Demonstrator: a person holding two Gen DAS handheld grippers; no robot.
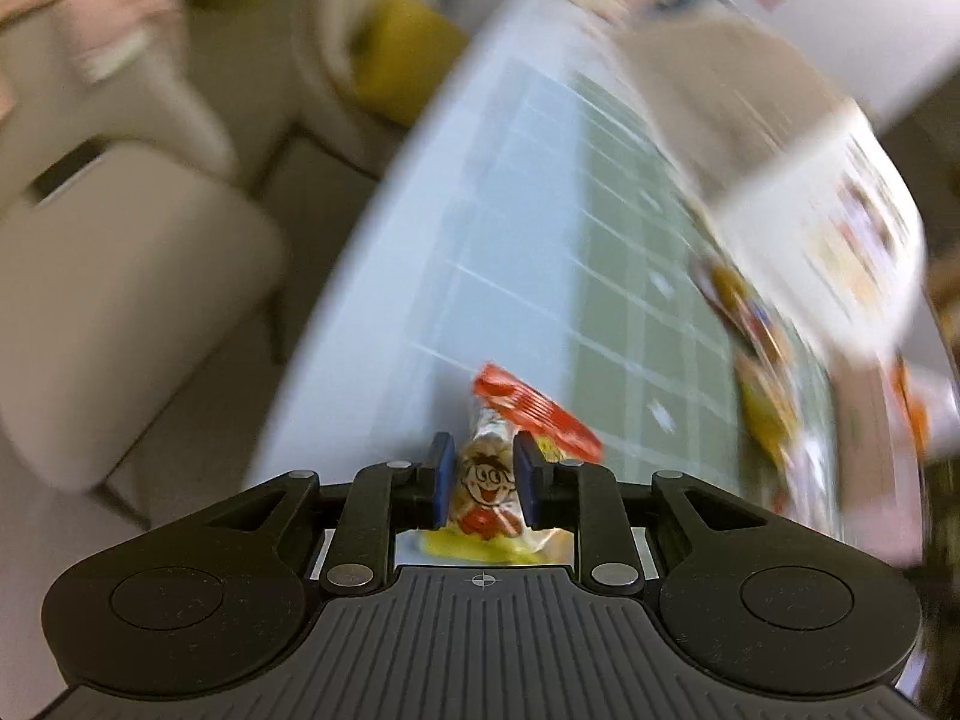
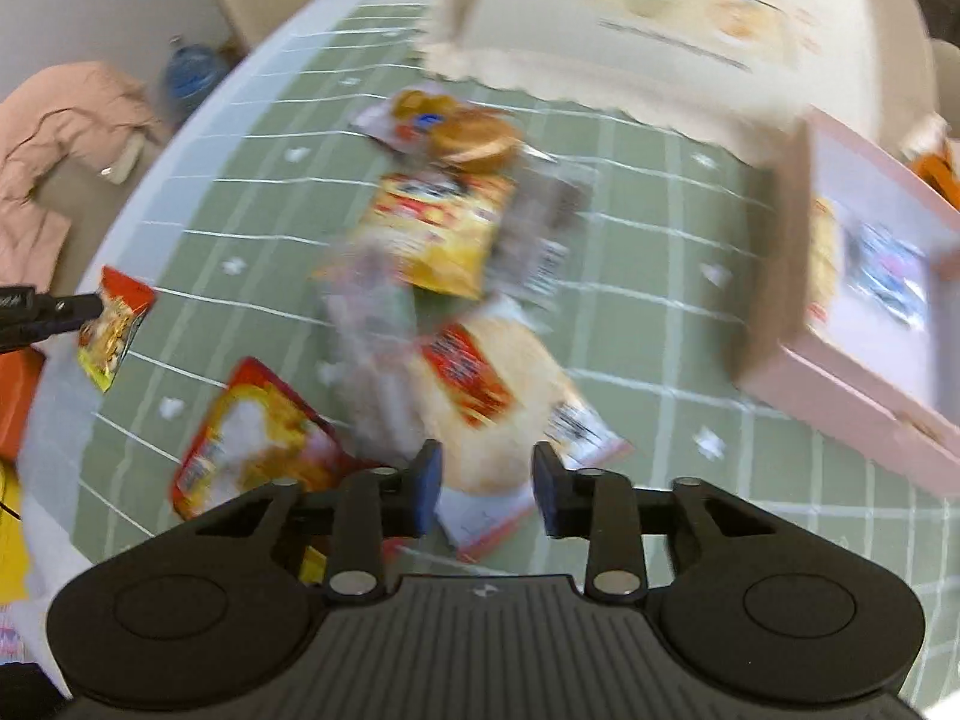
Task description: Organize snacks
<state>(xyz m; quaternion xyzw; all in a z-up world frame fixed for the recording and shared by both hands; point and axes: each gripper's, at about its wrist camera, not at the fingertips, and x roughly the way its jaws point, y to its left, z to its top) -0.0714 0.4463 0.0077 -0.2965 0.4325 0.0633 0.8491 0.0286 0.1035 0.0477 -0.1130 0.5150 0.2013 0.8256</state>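
My left gripper (image 1: 486,480) is shut on a small clear snack packet (image 1: 489,480) that has a cartoon face and a red top edge. It holds the packet just above the near edge of the table. In the right wrist view the same packet (image 2: 114,324) hangs from the left fingertips (image 2: 72,306) at the far left. My right gripper (image 2: 486,483) is open over a pale round snack in a clear wrapper with a red label (image 2: 492,396), which lies on the green checked cloth (image 2: 660,360). Its pads do not touch the wrapper. Both views are blurred.
A yellow packet (image 2: 444,228), a red-and-yellow packet (image 2: 258,438) and a brown round snack (image 2: 462,132) lie around the pale one. A pink box (image 2: 870,324) with a packet inside stands at the right. A big white bag (image 2: 660,30) stands behind. Beige chairs (image 1: 120,300) stand off the table's edge.
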